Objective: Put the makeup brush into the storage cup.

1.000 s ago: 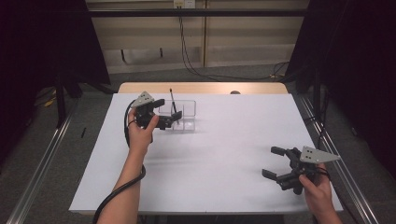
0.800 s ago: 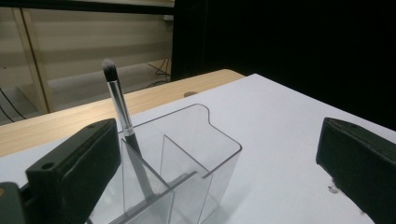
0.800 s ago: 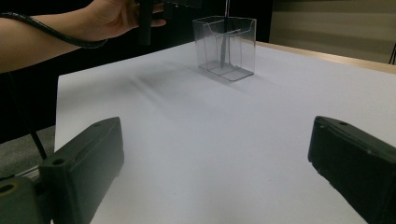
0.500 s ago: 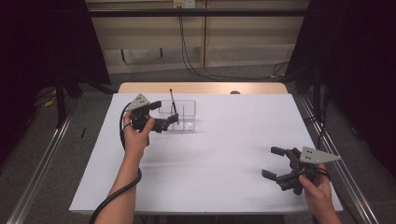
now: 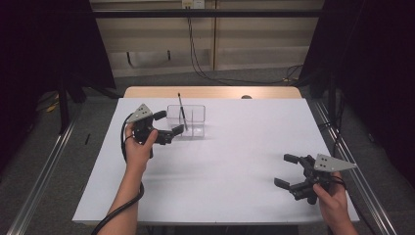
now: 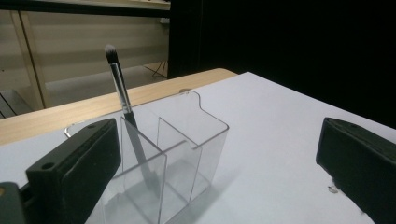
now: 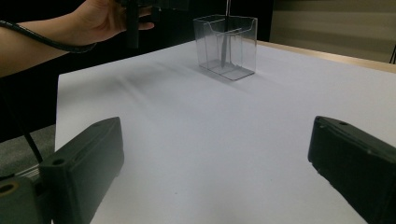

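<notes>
White table [image 5: 220, 186]: left tongs [image 5: 171, 123] wide open, empty, backed off brush [image 5: 182, 110] holder [image 5: 193, 121]; right tongs [image 5: 288, 170] open, unmoved.

White table [image 5: 235, 161], grey floor [image 5: 44, 161]

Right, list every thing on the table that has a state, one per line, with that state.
left gripper: open, holding nothing, jaws beside the organizer.
right gripper: open, holding nothing, low over the sheet at the near right.
clear organizer: upright on the white sheet, split into compartments.
makeup brush: standing tilted in one compartment, bristles up.
white sheet: lying flat over the table.
</notes>
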`<state>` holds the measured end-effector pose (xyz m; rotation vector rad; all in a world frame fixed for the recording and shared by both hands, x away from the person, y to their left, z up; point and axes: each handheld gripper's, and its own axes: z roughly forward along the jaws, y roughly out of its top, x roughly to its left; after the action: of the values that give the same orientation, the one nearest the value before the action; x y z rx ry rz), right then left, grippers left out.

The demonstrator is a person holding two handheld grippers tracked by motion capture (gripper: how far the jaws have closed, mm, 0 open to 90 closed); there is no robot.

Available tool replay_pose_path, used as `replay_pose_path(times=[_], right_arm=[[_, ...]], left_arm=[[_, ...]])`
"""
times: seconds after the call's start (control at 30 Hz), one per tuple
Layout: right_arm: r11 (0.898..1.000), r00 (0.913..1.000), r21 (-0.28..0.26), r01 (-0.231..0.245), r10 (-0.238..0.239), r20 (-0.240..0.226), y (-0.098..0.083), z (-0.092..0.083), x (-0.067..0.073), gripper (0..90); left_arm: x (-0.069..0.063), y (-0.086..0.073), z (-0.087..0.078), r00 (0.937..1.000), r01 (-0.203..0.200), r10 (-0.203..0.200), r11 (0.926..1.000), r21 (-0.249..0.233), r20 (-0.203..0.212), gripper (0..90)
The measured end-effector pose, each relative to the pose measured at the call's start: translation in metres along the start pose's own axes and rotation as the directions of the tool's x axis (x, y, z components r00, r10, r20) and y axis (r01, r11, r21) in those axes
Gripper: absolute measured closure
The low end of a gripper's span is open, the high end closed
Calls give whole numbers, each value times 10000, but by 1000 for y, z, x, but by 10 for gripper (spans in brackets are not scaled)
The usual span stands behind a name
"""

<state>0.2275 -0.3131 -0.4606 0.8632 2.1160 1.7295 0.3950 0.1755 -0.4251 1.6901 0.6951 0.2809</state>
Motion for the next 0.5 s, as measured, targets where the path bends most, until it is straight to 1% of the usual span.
replay_pose_path(times=[0.1, 0.23, 0.27, 0.3, 0.5], right_arm=[[10000, 10000, 10, -7, 7, 1, 0, 0, 0, 28], [10000, 10000, 18, -1, 1, 6, 0, 1, 0, 28], [10000, 10000, 18, -7, 7, 4, 0, 1, 0, 28], [10000, 10000, 19, -3, 3, 5, 0, 0, 0, 28], [10000, 10000, 34, -19, 19, 30, -1, 1, 0, 28]], left_arm=[[-2, -3, -4, 10000, -76, 76, 10000, 8, 14, 0], [-3, -6, -9, 9999, -70, 70, 10000, 0, 138, 0], [-4, -7, -10, 9999, -71, 71, 10000, -22, 77, 0], [-4, -8, -12, 9998, -80, 80, 10000, 4, 157, 0], [-7, -15, -18, 9998, -59, 58, 10000, 32, 211, 0]])
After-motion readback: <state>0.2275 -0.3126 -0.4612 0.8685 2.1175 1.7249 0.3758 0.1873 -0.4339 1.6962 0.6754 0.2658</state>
